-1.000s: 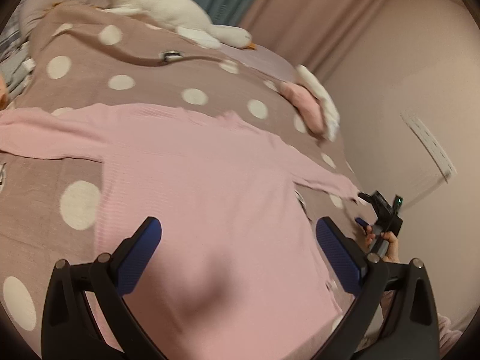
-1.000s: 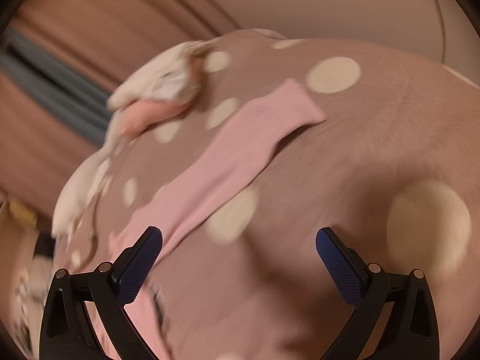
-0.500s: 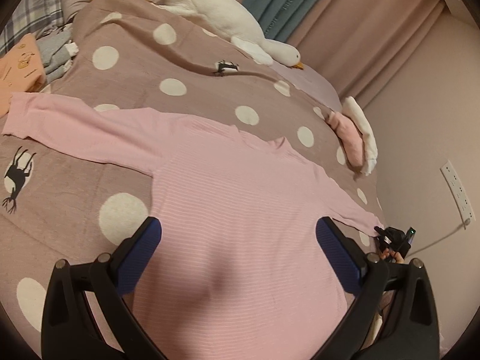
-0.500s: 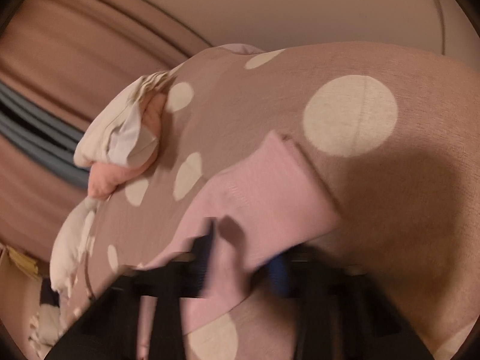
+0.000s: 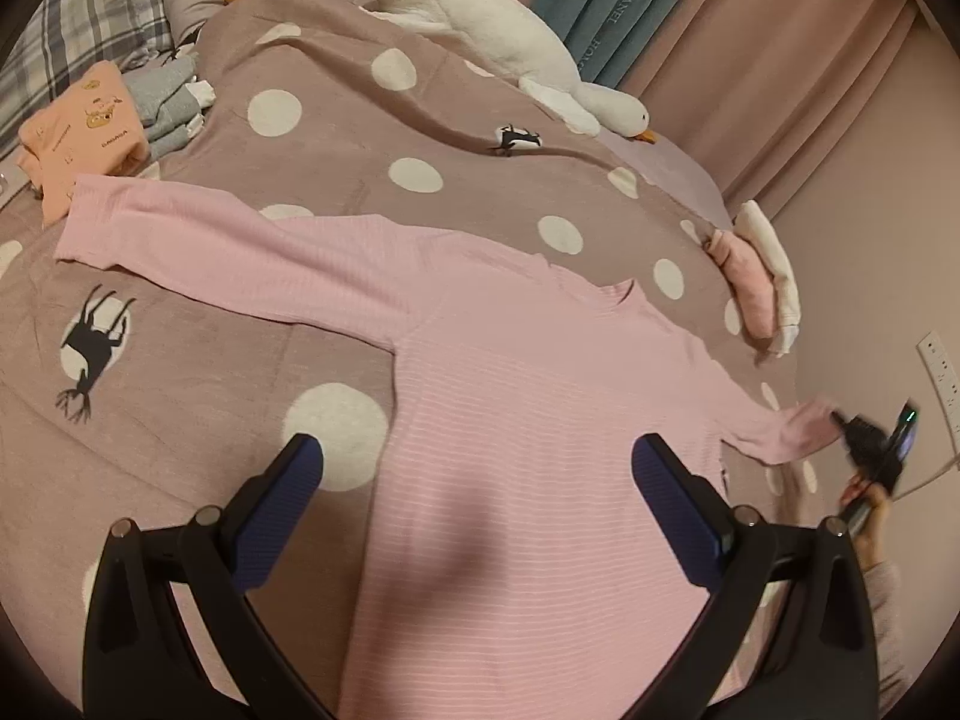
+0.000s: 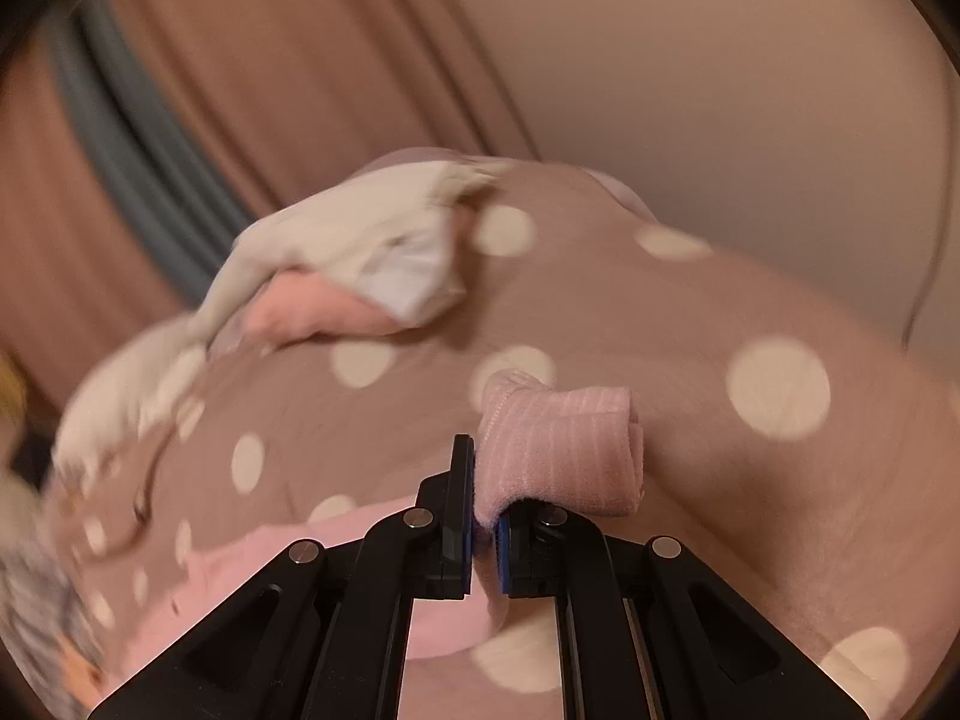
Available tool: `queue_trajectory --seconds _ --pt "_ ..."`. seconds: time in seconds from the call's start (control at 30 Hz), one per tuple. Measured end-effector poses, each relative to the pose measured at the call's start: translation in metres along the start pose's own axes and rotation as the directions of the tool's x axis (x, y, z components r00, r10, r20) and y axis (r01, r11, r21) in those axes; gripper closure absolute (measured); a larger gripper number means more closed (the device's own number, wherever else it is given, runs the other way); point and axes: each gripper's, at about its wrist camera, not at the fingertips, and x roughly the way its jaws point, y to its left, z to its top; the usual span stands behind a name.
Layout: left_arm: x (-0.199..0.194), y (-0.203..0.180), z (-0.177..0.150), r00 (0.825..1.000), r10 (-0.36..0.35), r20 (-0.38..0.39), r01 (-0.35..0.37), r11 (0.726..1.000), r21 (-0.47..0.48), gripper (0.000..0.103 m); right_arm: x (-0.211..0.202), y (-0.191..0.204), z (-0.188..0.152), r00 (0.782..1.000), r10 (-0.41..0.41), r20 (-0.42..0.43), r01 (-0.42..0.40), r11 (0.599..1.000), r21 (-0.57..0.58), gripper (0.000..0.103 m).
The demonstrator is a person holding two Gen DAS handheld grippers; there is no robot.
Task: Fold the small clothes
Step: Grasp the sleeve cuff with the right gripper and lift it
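A pink ribbed long-sleeved top (image 5: 528,396) lies spread flat on the polka-dot bedspread (image 5: 336,138), its left sleeve (image 5: 198,246) stretched out to the left. My left gripper (image 5: 477,480) is open and empty, hovering above the top's lower body. My right gripper (image 6: 486,516) is shut on the cuff of the right sleeve (image 6: 558,444) and lifts it off the bed. It also shows in the left wrist view (image 5: 864,444) at the far right, holding the sleeve end (image 5: 798,426).
A white goose plush (image 5: 498,42) lies at the back. Folded orange and grey clothes (image 5: 114,114) sit at the far left. A folded pink and white pile (image 5: 762,276) rests near the right bed edge. The wall with a socket (image 5: 939,372) is at right.
My right gripper has gone from open above the sleeve to shut on its cuff and has raised it. The left gripper has pulled back and up, so more of the bed shows.
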Motion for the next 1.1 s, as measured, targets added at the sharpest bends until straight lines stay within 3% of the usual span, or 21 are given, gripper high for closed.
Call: queue_trajectory --seconds 0.13,0.4,0.6,0.8,1.0,1.1 --pt "0.003 0.014 0.006 1.0 0.007 -0.006 -0.007 1.0 -0.013 0.0 -0.014 0.078 -0.001 0.999 0.034 0.008 -0.032 0.981 -0.193 0.095" --pt "-0.01 0.046 0.005 1.0 -0.008 -0.012 0.008 0.999 -0.047 0.0 -0.021 0.226 -0.047 0.992 0.113 -0.058 -0.127 0.867 -0.482 0.095" --pt "-0.027 0.064 0.009 1.0 0.001 0.024 0.0 0.999 -0.039 0.0 0.004 0.324 -0.118 0.997 0.023 -0.077 -0.07 0.719 -0.691 0.095" --pt "-0.03 0.082 0.015 1.0 -0.005 0.027 0.006 0.999 -0.051 0.0 0.042 0.392 -0.211 0.995 -0.086 -0.058 -0.004 0.525 -0.851 0.095" --pt "-0.033 0.096 0.02 0.999 0.008 0.032 -0.006 0.998 -0.059 0.0 0.06 0.42 -0.268 0.99 -0.137 -0.029 0.03 0.412 -0.91 0.095" --pt "-0.034 0.1 0.021 0.999 0.007 0.034 -0.005 0.998 -0.068 0.0 0.057 0.432 -0.278 0.993 -0.117 -0.014 0.033 0.389 -0.921 0.095"
